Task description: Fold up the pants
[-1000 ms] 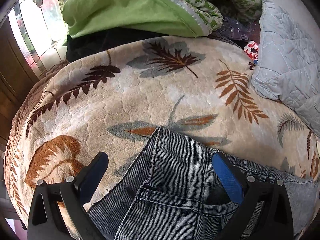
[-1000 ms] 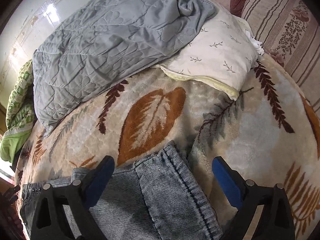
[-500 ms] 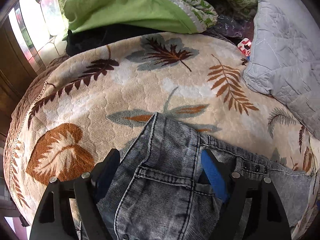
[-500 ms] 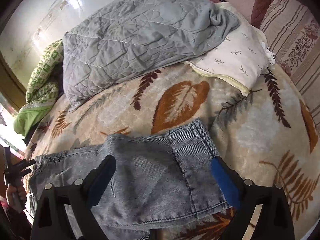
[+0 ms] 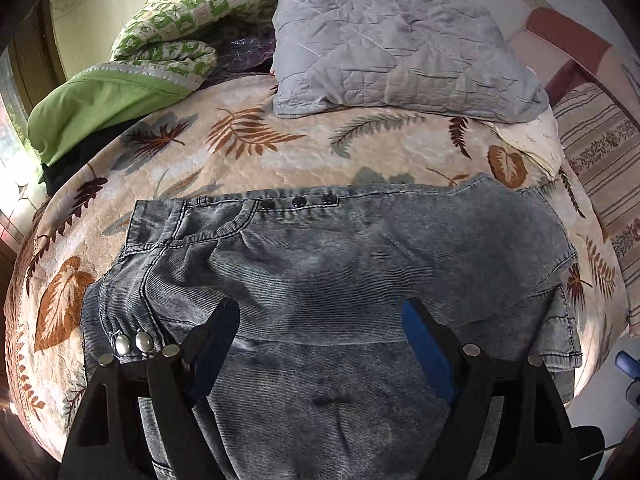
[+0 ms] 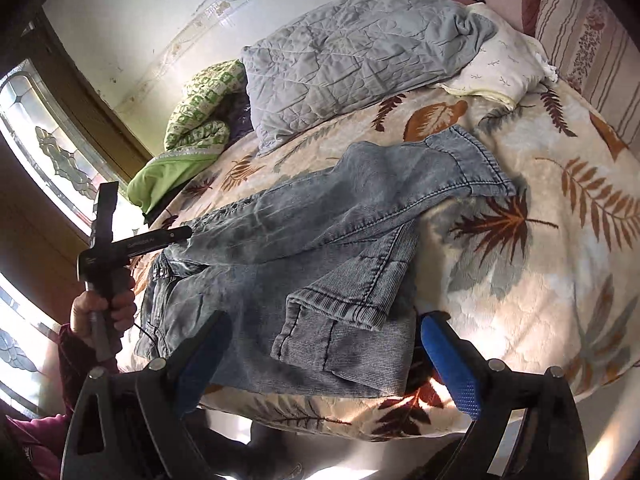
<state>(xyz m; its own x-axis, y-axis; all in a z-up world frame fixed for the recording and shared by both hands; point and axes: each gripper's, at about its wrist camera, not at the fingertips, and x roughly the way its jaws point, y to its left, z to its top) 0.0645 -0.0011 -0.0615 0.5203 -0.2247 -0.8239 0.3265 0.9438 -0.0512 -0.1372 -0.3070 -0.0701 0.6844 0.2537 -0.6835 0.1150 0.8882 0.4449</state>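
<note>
A bed under a cream leaf-print blanket point(image 5: 304, 160) fills both views; a grey quilt point(image 5: 384, 52) and green bedding point(image 5: 100, 108) lie along its far edge; a pale wall point(image 6: 160, 20) runs across the top; a wood-framed leaded window point(image 6: 52, 148) glows at the left; a striped headboard point(image 6: 592, 40) stands upper right.

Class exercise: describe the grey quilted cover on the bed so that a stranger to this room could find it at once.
Start at the bed's leaf-patterned blanket and look to its far side, by the wall. The grey quilted cover lies there, rumpled, beyond the jeans. Unlike the green-and-white bedding beside it, it is plain pale grey with stitched lines.
</note>
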